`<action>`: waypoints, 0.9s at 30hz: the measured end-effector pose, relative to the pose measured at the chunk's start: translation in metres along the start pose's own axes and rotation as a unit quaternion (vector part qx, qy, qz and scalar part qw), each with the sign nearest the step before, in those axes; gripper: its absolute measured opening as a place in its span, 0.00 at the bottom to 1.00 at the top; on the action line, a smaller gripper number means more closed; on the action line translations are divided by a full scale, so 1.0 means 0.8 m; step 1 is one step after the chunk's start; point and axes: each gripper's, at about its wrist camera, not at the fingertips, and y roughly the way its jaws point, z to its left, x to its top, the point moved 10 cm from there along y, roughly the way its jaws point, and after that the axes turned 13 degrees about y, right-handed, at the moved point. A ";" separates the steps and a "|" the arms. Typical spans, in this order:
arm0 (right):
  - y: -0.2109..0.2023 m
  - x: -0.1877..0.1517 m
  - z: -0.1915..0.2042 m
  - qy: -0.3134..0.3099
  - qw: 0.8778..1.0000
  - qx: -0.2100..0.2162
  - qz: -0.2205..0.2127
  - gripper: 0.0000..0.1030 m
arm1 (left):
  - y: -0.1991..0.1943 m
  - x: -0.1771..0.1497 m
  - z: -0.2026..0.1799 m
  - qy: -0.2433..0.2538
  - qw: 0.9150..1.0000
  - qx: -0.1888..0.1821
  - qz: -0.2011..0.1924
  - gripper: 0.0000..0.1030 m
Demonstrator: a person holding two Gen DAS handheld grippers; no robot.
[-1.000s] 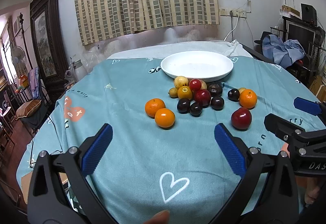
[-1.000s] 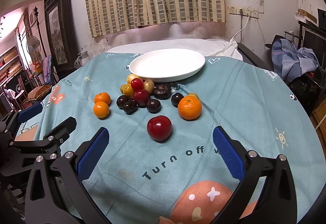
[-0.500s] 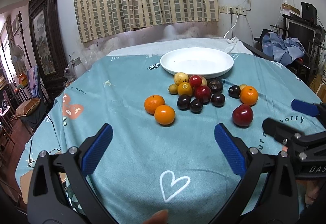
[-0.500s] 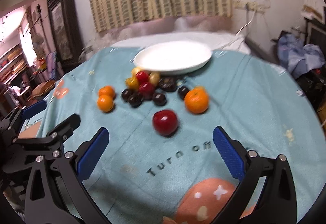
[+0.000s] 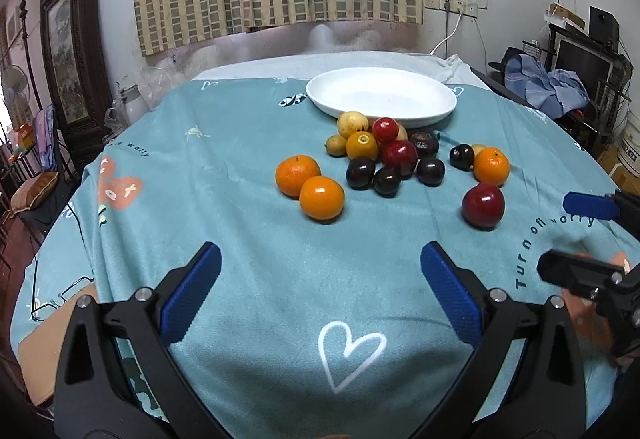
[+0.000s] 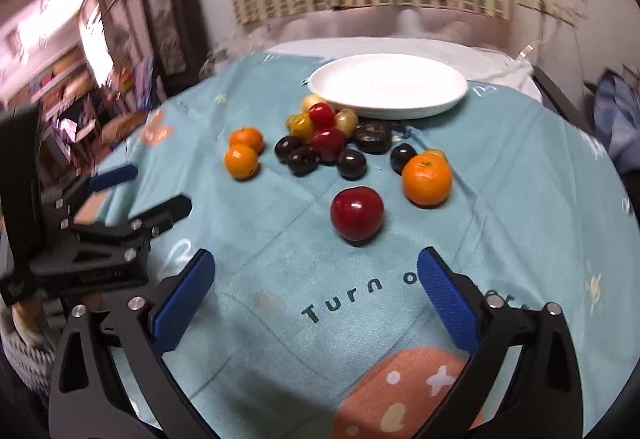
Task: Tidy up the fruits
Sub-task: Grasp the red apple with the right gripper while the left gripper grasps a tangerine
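Both your grippers stood wide with nothing between them; the right gripper (image 6: 312, 287) had just narrowed slightly, lined up on the lone red apple (image 6: 357, 213), likely your first pick. Your left gripper (image 5: 320, 279) faced two tangerines (image 5: 310, 187). All the fruit lay loose on the cloth, just short of the empty white plate (image 5: 382, 98), none sorted yet. The tablecloth (image 6: 520, 167) read "Turn off worry".

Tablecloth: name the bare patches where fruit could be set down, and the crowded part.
The white plate is bare. The teal tablecloth is free left of the two oranges, and in front between them and the large red fruit. It is crowded just before the plate, where small fruits cluster.
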 end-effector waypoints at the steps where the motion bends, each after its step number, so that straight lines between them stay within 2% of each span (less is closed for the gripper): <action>1: 0.002 0.001 0.000 -0.008 1.000 -0.007 0.002 0.85 | 0.001 0.000 0.001 0.000 1.000 0.001 0.003 0.98; 2: 0.006 0.001 -0.001 -0.013 1.000 -0.011 0.009 0.78 | 0.003 -0.001 0.002 0.001 1.000 0.001 0.007 0.98; 10: 0.047 0.015 -0.021 -0.016 0.999 -0.026 0.044 0.70 | 0.025 -0.017 -0.007 -0.002 0.998 -0.050 0.043 0.98; 11: 0.053 0.017 -0.021 -0.019 0.998 -0.029 0.047 0.65 | 0.027 -0.016 -0.006 -0.004 0.997 -0.057 0.047 0.98; 14: 0.075 0.023 -0.027 -0.016 0.998 -0.033 0.058 0.58 | 0.032 -0.001 0.003 -0.001 0.997 -0.062 0.045 0.98; 19: 0.102 0.020 -0.035 0.007 0.996 -0.009 0.085 0.52 | 0.047 0.033 0.022 0.006 0.998 -0.055 0.033 0.98; 22: 0.102 0.024 -0.043 0.046 0.995 0.033 0.086 0.42 | 0.071 0.040 0.010 0.025 0.996 -0.066 0.051 0.97; 23: 0.102 0.024 -0.046 0.060 0.993 0.047 0.089 0.42 | 0.083 0.038 0.003 0.032 0.995 -0.070 0.061 0.93; 24: 0.102 0.024 -0.049 0.074 0.991 0.060 0.091 0.42 | 0.089 0.035 -0.001 0.034 0.994 -0.076 0.067 0.83; 25: 0.101 0.025 -0.051 0.079 0.991 0.066 0.091 0.42 | 0.097 0.032 -0.004 0.033 0.993 -0.083 0.075 0.77; 27: 0.101 0.024 -0.050 0.075 0.991 0.065 0.091 0.42 | 0.115 0.023 -0.006 0.023 0.990 -0.097 0.095 0.52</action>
